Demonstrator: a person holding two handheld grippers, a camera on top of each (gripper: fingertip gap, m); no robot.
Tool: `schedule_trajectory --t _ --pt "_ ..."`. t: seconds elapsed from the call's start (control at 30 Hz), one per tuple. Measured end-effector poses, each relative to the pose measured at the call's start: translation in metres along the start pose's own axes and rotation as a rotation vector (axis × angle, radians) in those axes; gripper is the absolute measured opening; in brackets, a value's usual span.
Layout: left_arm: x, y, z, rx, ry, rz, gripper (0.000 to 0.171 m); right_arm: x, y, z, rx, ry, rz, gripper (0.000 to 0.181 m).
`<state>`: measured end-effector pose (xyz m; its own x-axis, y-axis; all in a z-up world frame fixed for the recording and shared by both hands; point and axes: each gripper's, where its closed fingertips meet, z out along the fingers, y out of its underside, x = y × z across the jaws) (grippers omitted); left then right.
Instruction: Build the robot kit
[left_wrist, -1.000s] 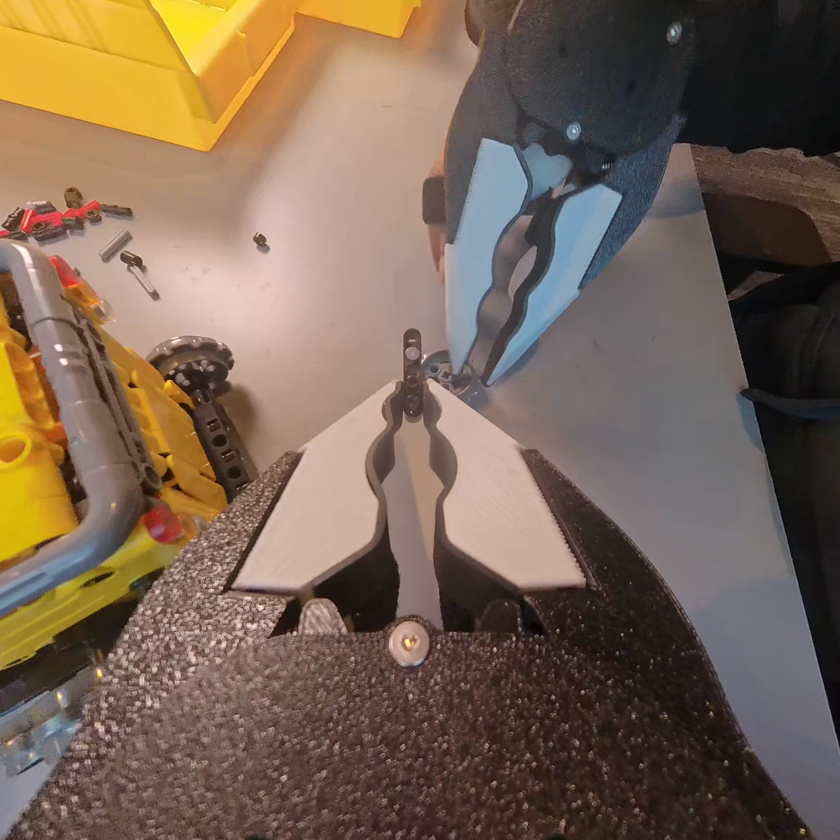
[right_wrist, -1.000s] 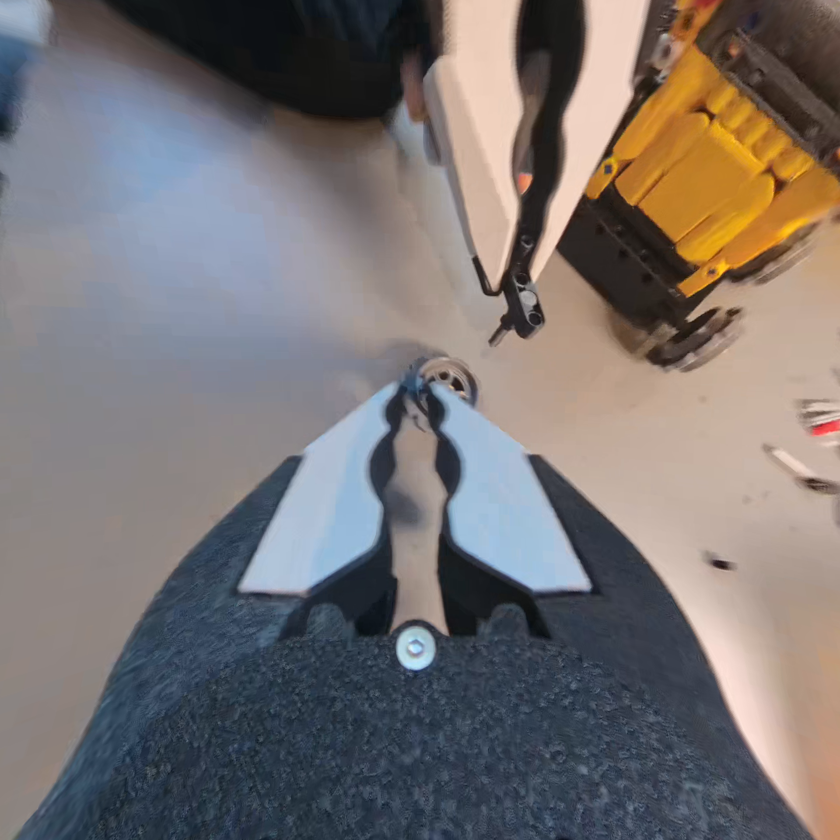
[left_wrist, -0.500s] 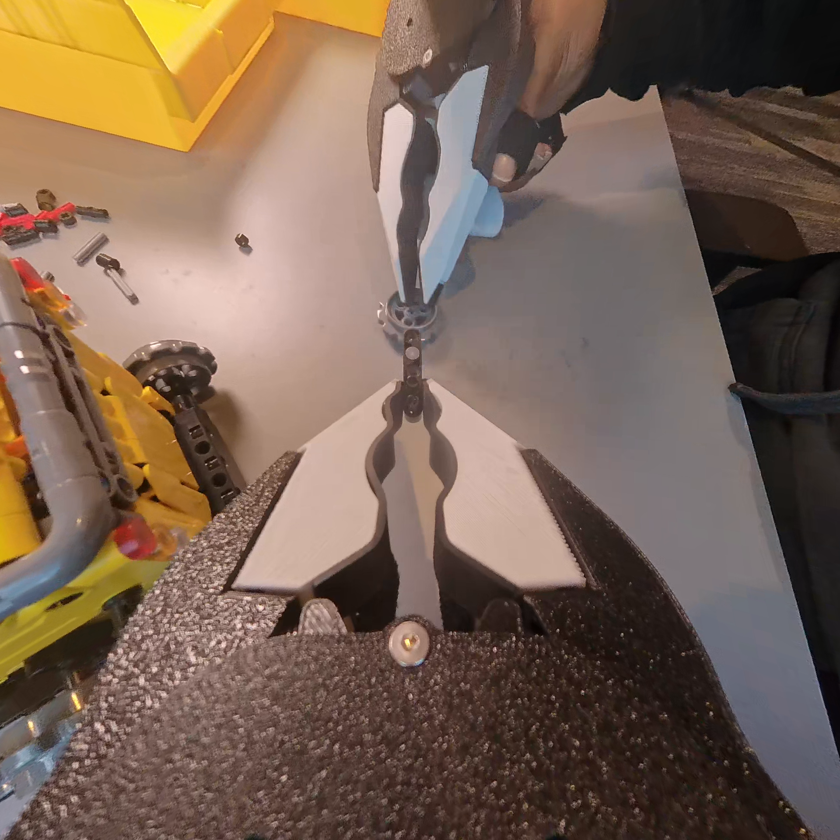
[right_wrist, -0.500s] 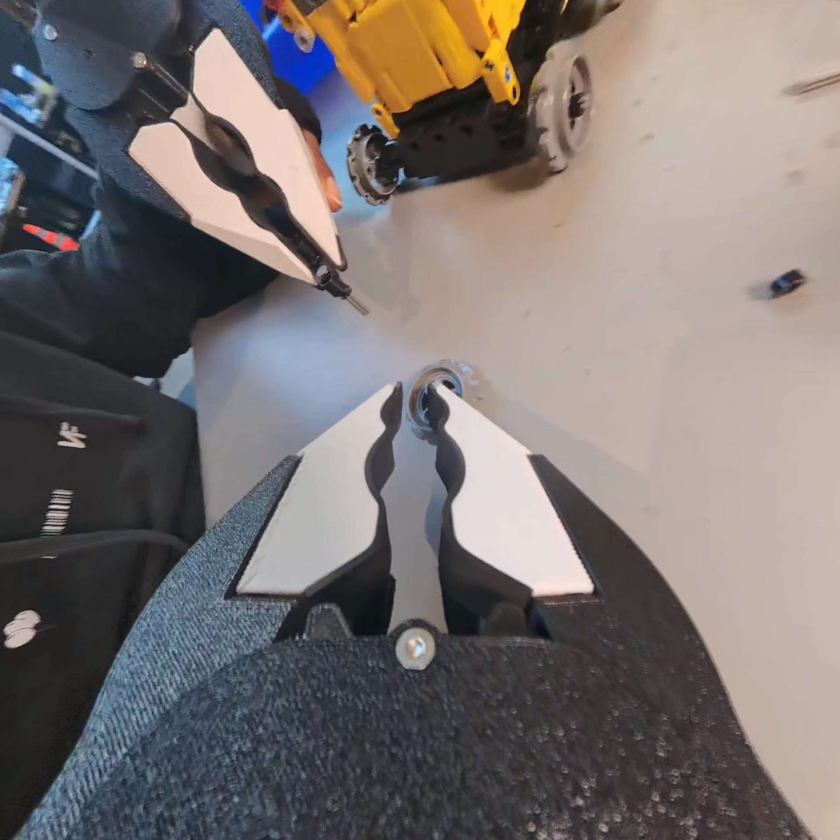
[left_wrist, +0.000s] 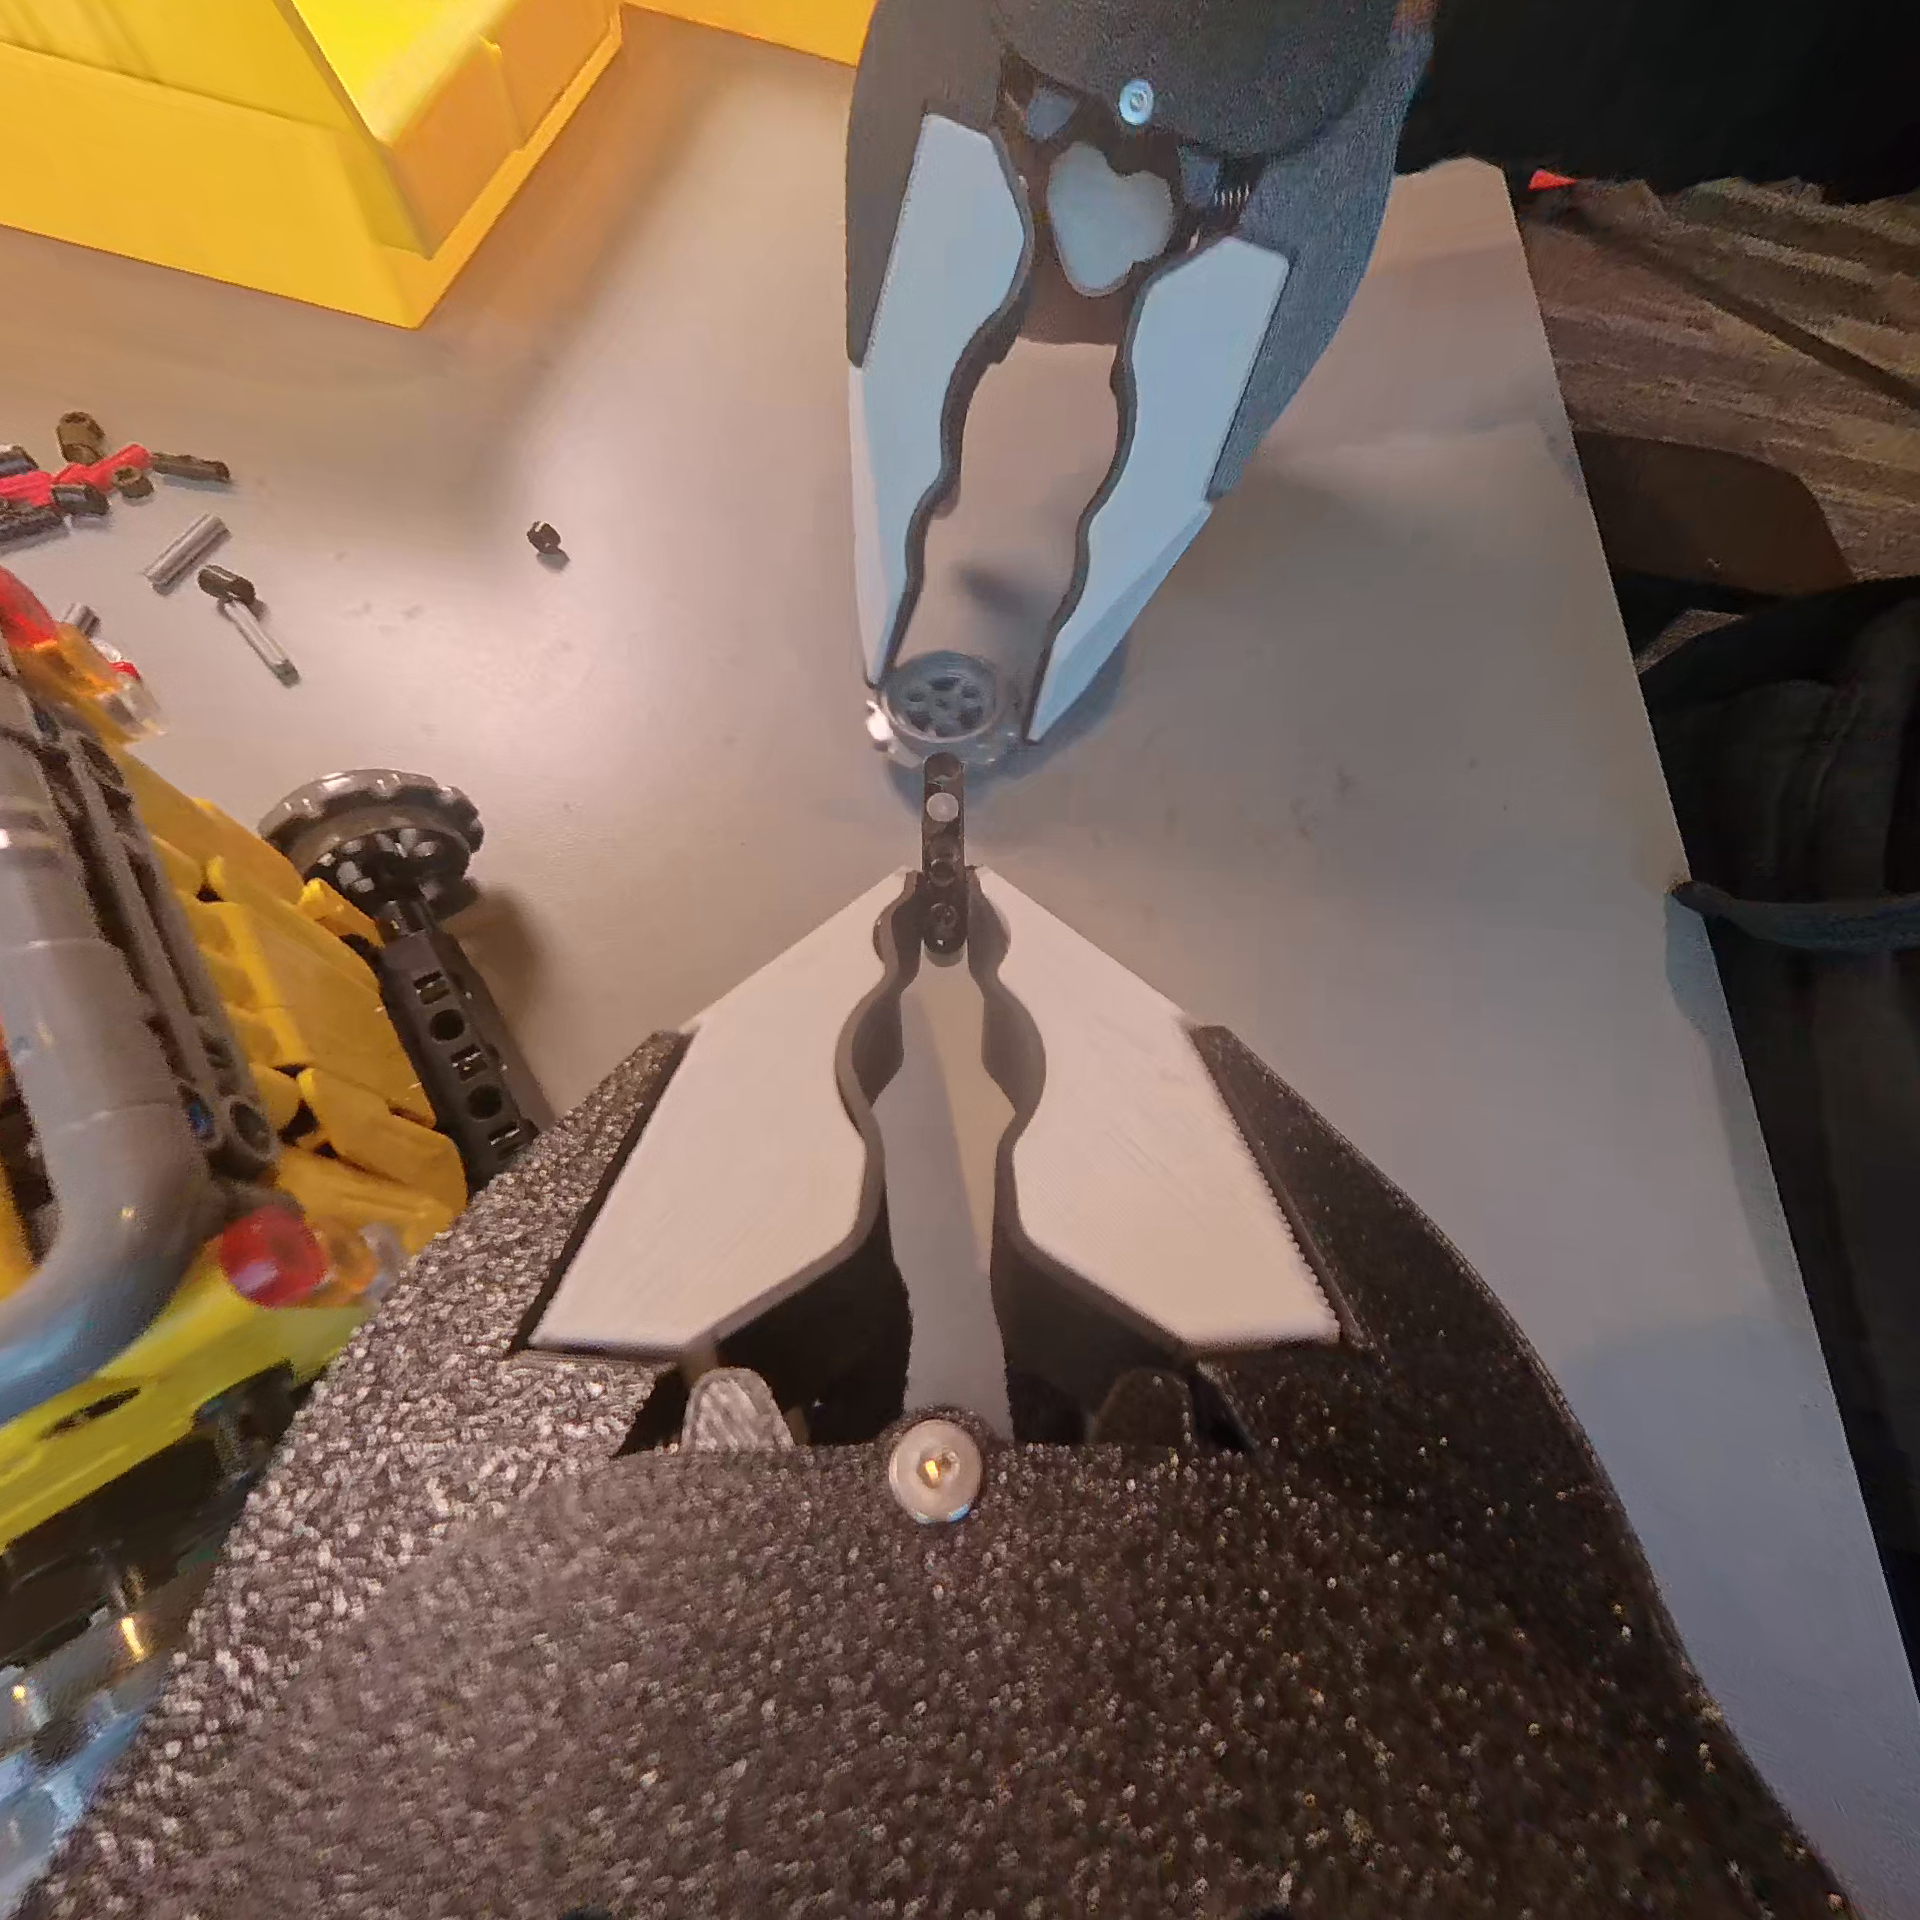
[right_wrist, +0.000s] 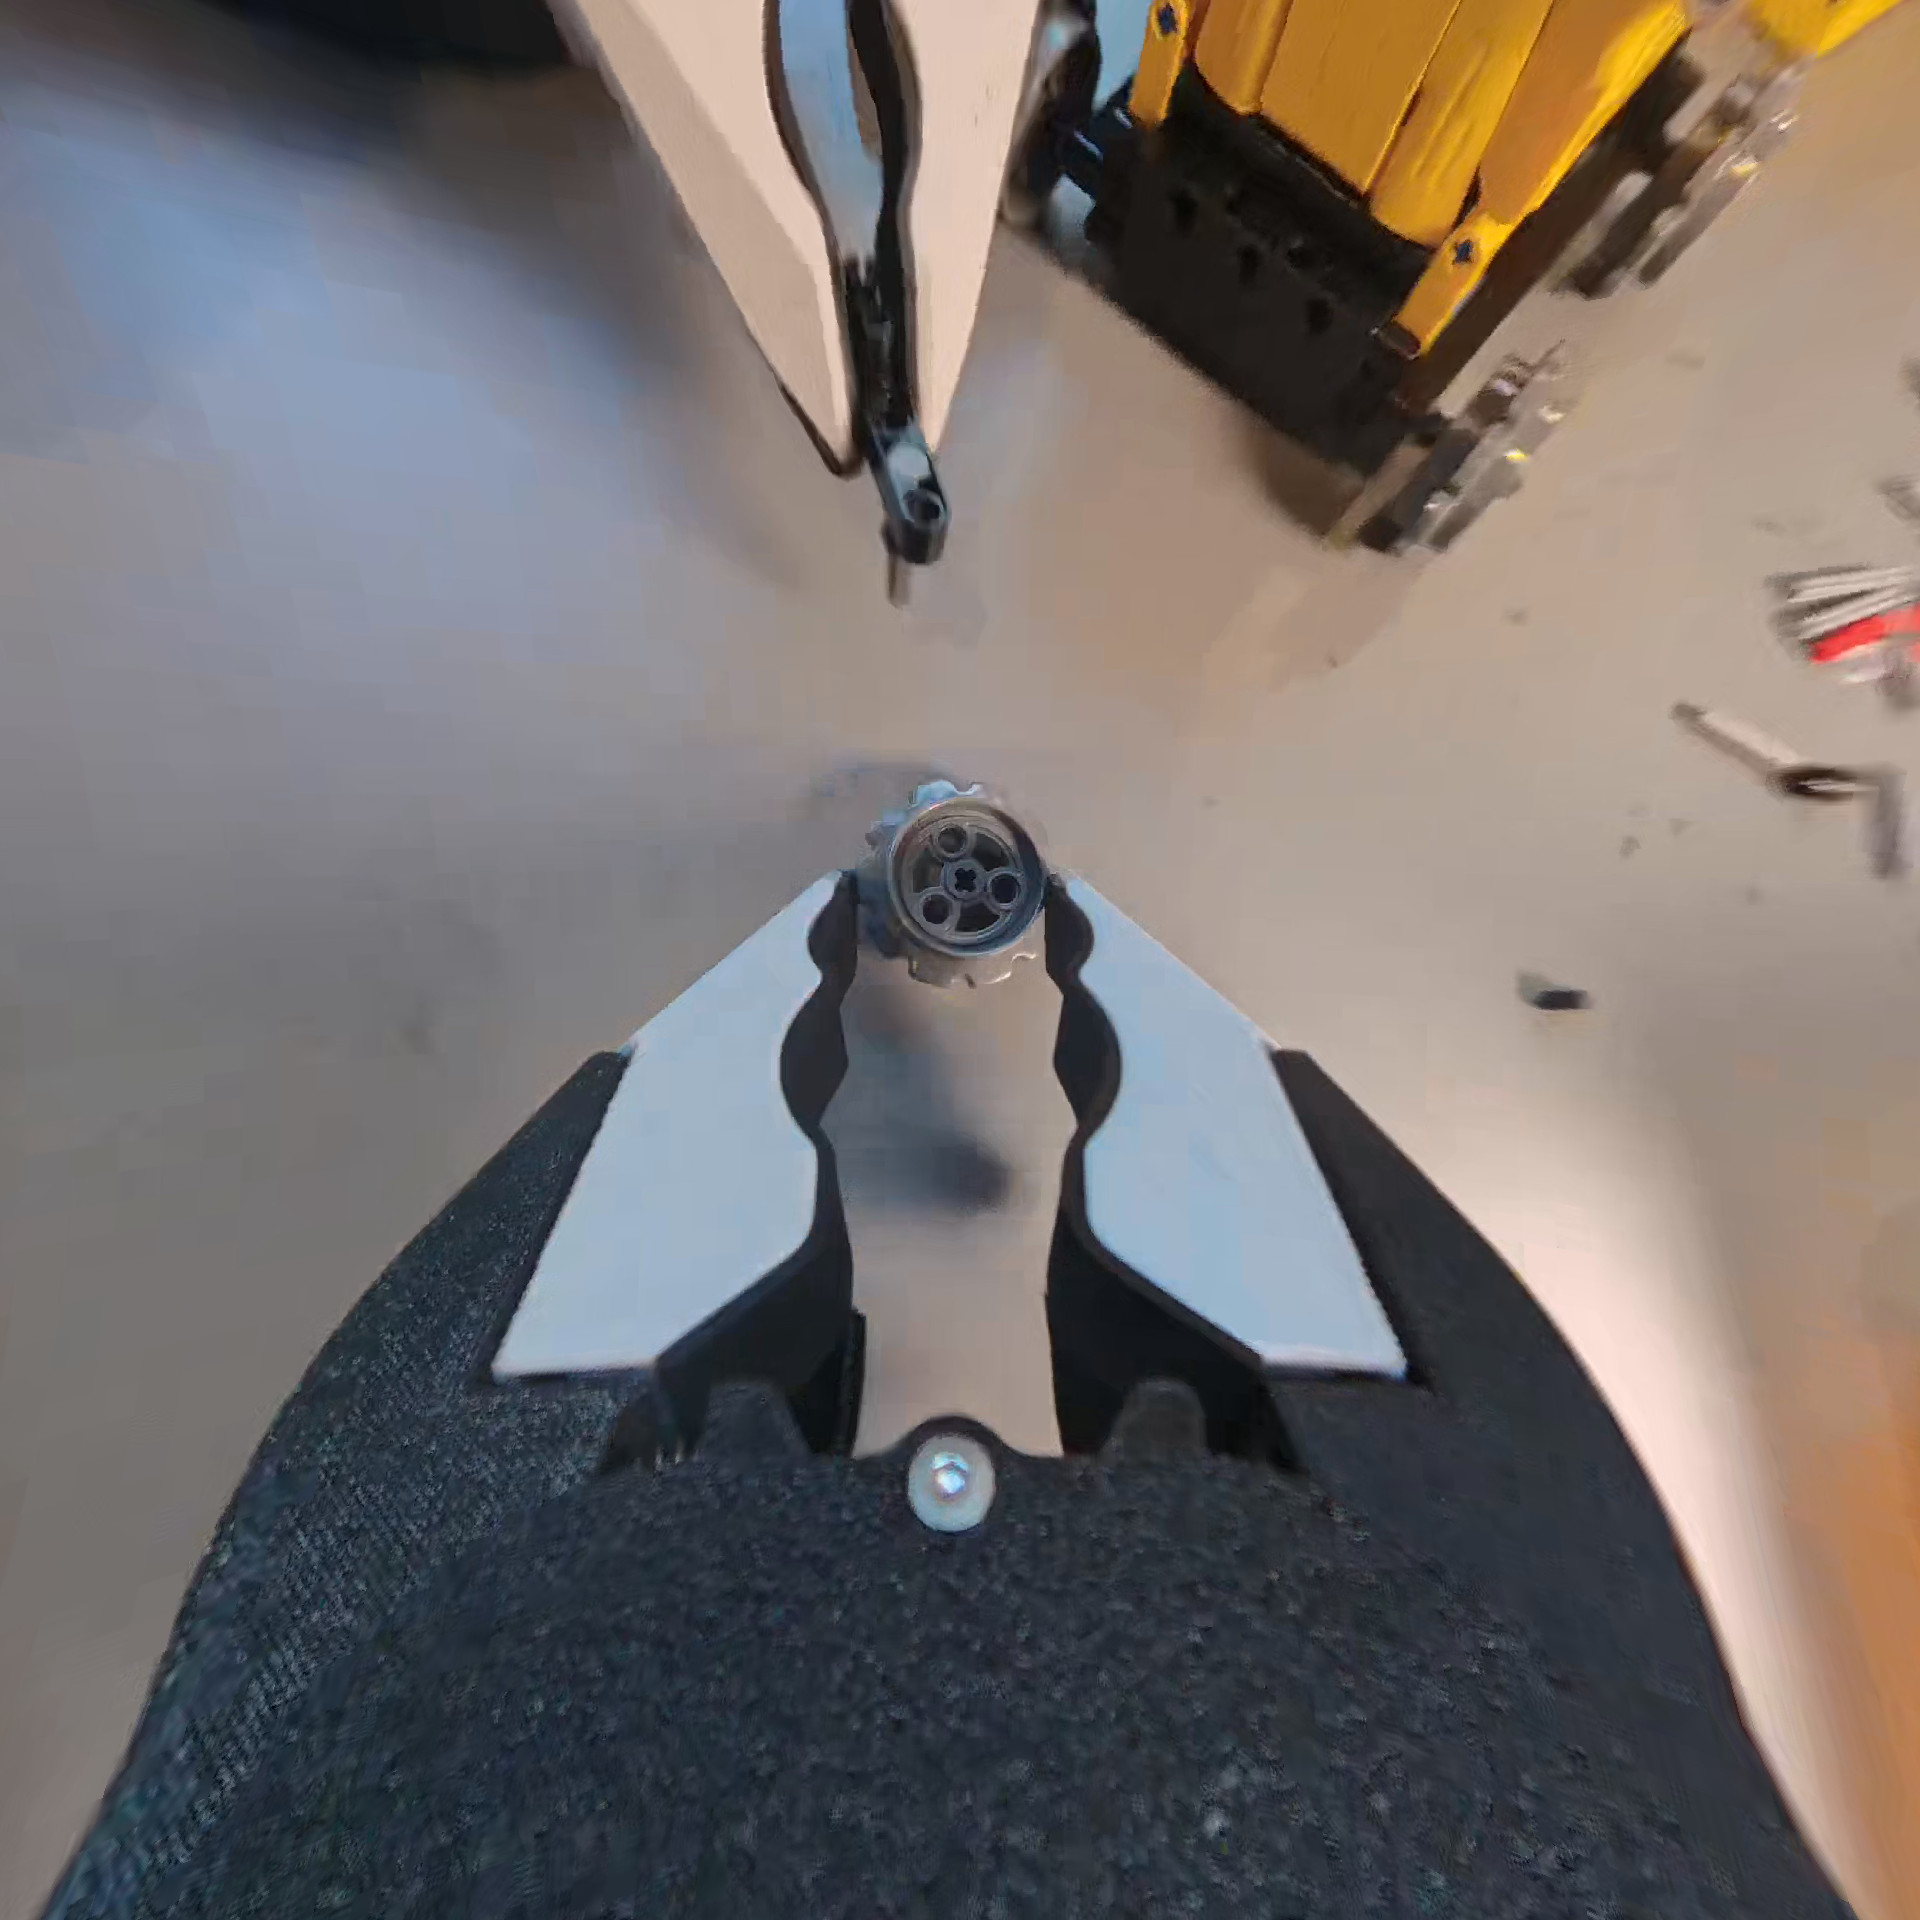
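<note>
While left gripper pinches black beam, right gripper clasps wheel

Grey table: yellow brick vehicle, yellow bins, scattered small parts (red, black, grey).

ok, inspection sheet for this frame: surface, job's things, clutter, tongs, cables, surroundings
Surface: grey table, bare near its right edge.
Job's things: small grey wheel; black pin-hole beam; yellow brick-built vehicle at left.
Clutter: loose red, grey and black pins; yellow bins at the back.
Tongs: left tongs shut on the beam; right tongs clasp the wheel, jaws spread to its width.
Cables: nothing seen.
Surroundings: dark clothing past the table's right edge.
</note>
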<state>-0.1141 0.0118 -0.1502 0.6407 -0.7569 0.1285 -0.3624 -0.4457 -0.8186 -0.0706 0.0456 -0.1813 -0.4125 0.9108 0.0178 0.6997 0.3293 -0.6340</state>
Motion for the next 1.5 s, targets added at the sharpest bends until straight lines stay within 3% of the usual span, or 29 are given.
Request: schedule_trajectory --t 0.13,0.2,0.3,0.47,0.6,0.73,0.83,1.03,1.17,1.23,1.33,1.5 --pt "-0.002 -0.002 -0.002 0.016 0.003 -0.011 0.005 -0.057 -0.028 -0.025 0.127 -0.604 0.448 0.036" --pt "-0.001 -0.002 -0.002 0.016 0.006 -0.010 0.005 -0.063 -0.020 -0.023 0.087 -0.695 0.537 0.037" --pt "0.000 -0.001 -0.001 0.011 0.012 -0.006 0.005 -0.044 -0.002 -0.009 0.038 -0.564 0.544 0.036" --pt "0.000 0.001 -0.001 0.010 0.015 -0.003 0.005 -0.014 0.001 -0.009 0.048 -0.342 0.445 0.040" --pt "0.000 0.002 0.000 0.014 0.019 -0.007 0.005 -0.026 -0.017 -0.027 0.135 -0.221 0.081 0.045" --pt "0.002 0.001 0.001 0.018 0.026 0.012 0.005 -0.058 -0.011 -0.028 0.066 -0.110 -0.307 0.042" --pt "0.005 -0.001 0.002 0.028 0.035 0.019 0.005 -0.058 0.000 -0.020 -0.005 -0.010 -0.517 0.037" --pt "0.011 -0.004 0.005 0.051 0.055 0.033 0.005 -0.047 0.009 -0.003 -0.024 -0.011 -0.632 0.038" --pt "0.013 -0.009 0.004 0.087 0.073 0.032 0.005 -0.041 0.006 -0.001 0.045 -0.057 -0.605 0.034" --pt "0.012 -0.011 0.003 0.109 0.085 0.017 0.005 -0.034 0.004 -0.002 0.067 -0.106 -0.510 0.034" --pt "0.013 -0.016 0.000 0.156 0.114 -0.005 0.005 -0.023 -0.001 -0.008 0.117 -0.228 -0.258 0.016" --pt "0.016 -0.021 -0.004 0.212 0.165 -0.030 0.005 -0.013 -0.014 -0.021 0.142 -0.577 0.509 0.010"
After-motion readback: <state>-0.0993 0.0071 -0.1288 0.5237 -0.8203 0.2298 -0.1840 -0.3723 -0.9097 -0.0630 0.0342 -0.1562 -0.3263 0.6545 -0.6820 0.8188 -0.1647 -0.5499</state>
